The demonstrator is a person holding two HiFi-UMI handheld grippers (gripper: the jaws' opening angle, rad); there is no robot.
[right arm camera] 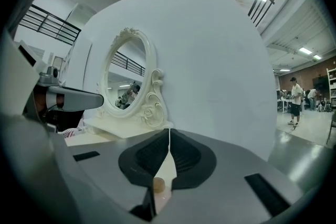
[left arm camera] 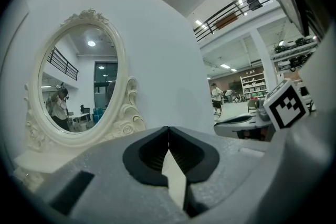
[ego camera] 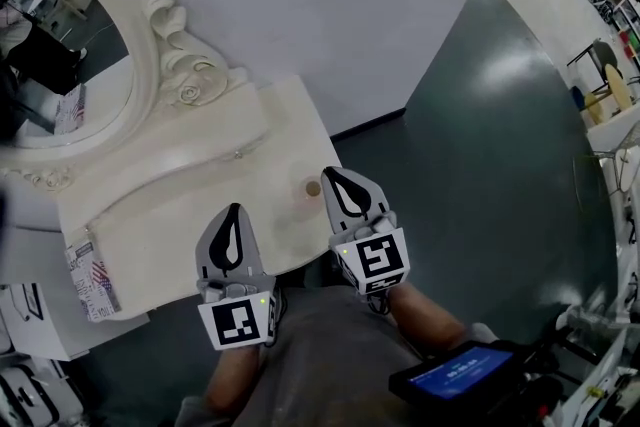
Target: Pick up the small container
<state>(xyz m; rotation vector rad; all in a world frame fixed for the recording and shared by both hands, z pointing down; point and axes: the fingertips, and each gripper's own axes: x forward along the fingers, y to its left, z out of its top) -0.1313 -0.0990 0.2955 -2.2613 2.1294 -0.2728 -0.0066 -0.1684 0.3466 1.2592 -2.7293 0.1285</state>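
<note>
Two grippers are showing closed and empty. Nearest me, a dark device with a blue screen [ego camera: 465,377] is sitting by my right forearm, off the dressing table [ego camera: 180,235]. The left gripper [ego camera: 234,209] is hovering over the table's near edge with its tips meeting and nothing between them. The right gripper [ego camera: 328,173] is hanging over the right edge, its jaws likewise pressed together on nothing.

The small container [ego camera: 313,187] is standing upright on the table top, close to the right edge and nearer the near right corner than the far one. It is lying just beside the right gripper's tips; the right gripper view is catching it low through the slit under the closed tips. I am seeing a tan top on a pale body, and I am not able to tell what it is holding, if anything.

I am judging the approach nearly done and the grasp not begun. To do it well, I am advising opening the right jaws first, lowering them astride the container, then closing squarely on its body without nudging it toward the edge.

Farther on, an oval mirror [ego camera: 60,65] is standing along the far edge.
</note>
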